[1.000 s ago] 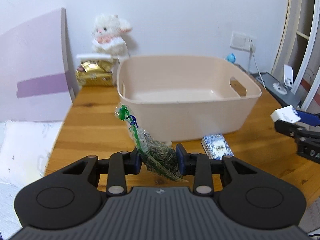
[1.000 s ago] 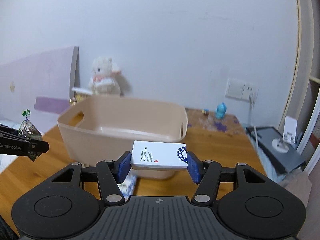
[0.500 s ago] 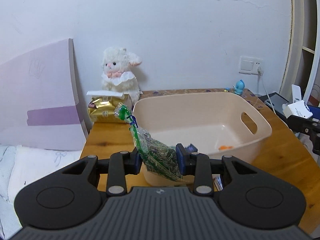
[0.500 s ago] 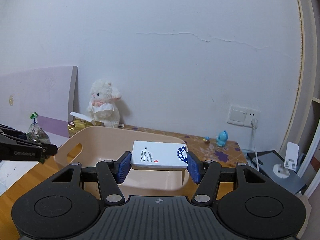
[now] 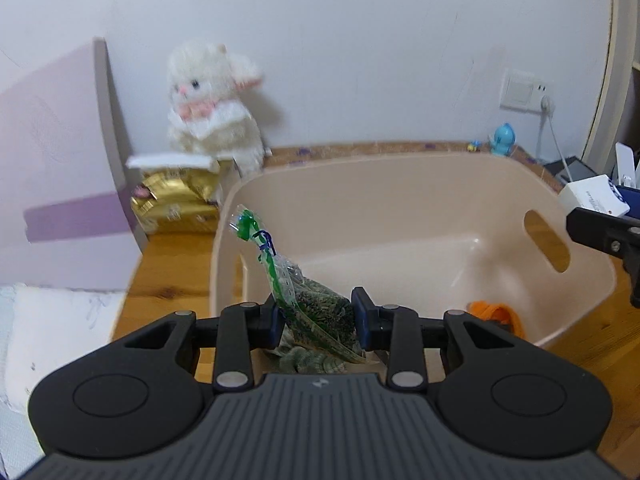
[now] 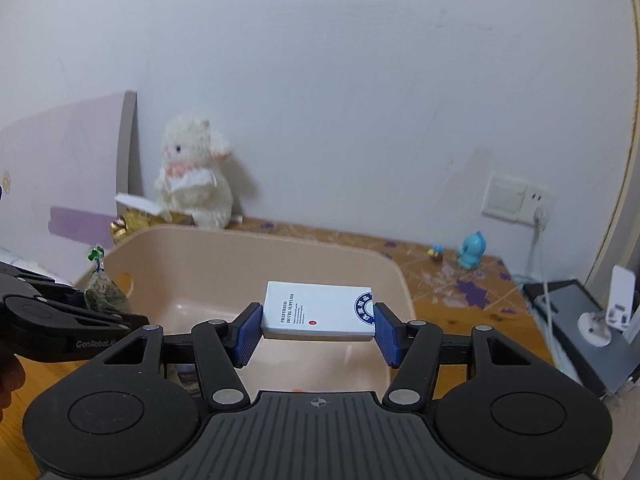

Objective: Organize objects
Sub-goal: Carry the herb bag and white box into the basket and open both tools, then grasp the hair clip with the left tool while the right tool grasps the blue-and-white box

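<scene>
The left tongs (image 5: 316, 316) grip a clear plastic bag of dried green herbs tied with green ribbon (image 5: 308, 300), held over the near left corner of a beige plastic tub (image 5: 420, 184) on the wooden surface (image 5: 172, 276). The right tongs (image 6: 316, 330) clamp a small white printed box (image 6: 318, 314) above the tub's right side. An orange item (image 5: 494, 314) lies inside the tub.
</scene>
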Demonstrator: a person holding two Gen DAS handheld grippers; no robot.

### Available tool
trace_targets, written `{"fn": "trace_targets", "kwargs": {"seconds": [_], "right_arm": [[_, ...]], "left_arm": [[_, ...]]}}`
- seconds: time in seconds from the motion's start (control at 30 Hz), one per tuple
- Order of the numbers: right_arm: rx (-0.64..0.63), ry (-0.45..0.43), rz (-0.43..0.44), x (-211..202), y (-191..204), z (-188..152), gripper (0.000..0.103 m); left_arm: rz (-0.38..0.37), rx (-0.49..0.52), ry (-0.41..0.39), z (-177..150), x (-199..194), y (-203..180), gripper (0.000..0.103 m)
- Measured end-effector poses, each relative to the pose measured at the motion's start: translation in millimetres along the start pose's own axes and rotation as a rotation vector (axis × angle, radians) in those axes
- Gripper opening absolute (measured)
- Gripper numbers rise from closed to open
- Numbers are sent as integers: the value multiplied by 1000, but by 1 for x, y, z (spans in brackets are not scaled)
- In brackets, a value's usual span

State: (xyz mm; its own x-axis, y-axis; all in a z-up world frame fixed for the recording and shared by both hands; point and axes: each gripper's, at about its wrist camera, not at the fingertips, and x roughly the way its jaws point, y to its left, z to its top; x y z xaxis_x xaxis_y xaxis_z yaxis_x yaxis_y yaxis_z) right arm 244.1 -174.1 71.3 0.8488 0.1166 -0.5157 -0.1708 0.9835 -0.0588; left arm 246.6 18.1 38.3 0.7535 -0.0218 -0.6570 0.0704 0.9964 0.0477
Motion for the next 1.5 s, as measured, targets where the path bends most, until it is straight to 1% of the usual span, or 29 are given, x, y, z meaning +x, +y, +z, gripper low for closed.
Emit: {"fn": "trace_targets", "kwargs": {"seconds": [0.1,0.13,0.2,0.33,0.4,0.5,0.6,0.63,0.67,0.7,0.73,0.77,0.8,0.87,1.0,1.07,1.13,1.23,1.33,1.5], "right_arm": [[-4,44,1,17,2,-5,56],[-4,56,3,20,3,-7,56],[-2,77,7,26,3,-10,56],[2,89,12,29,3,-13,56],[7,82,12,26,1,-12,63],[14,58,9,16,-2,-11,65],[27,36,13,5,-5,-9,74],[32,29,16,1,-6,-8,77],[34,24,16,-3,-7,-7,78],[34,18,15,-7,-7,-7,79],[34,13,13,-11,-7,-7,80],[36,7,11,-16,-7,-7,84],[39,1,10,-20,-7,-6,86],[50,-13,11,-30,-8,-6,95],[58,-36,10,-50,-9,-5,98],[61,-46,9,-61,-8,-6,102],[61,-51,14,-72,-7,-8,103],[50,-44,13,-84,-3,-13,103],[46,-34,12,-94,0,-22,103],[64,1,24,-102,3,-43,103]], "left_arm": [[9,9,38,-2,20,0,37],[36,33,28,-2,22,-3,37],[55,62,28,-2,26,-7,37],[41,79,43,1,30,-11,37],[45,85,46,1,31,-13,38],[60,89,34,0,30,-15,38],[68,92,17,0,24,-15,41],[70,91,10,1,21,-15,46],[68,85,1,1,17,-15,56],[65,78,-9,2,13,-14,62],[63,66,-23,3,7,-13,73],[60,57,-37,3,2,-13,78],[56,51,-50,4,-4,-12,79],[52,44,-67,5,-15,-12,83],[64,32,-96,5,-33,-10,86],[62,17,-99,2,-42,-7,86],[60,9,-97,-1,-51,-5,86],[62,15,-97,-8,-64,-3,86],[37,8,-99,-18,-76,-1,86],[34,-3,-73,-40,-87,0,86]]}}
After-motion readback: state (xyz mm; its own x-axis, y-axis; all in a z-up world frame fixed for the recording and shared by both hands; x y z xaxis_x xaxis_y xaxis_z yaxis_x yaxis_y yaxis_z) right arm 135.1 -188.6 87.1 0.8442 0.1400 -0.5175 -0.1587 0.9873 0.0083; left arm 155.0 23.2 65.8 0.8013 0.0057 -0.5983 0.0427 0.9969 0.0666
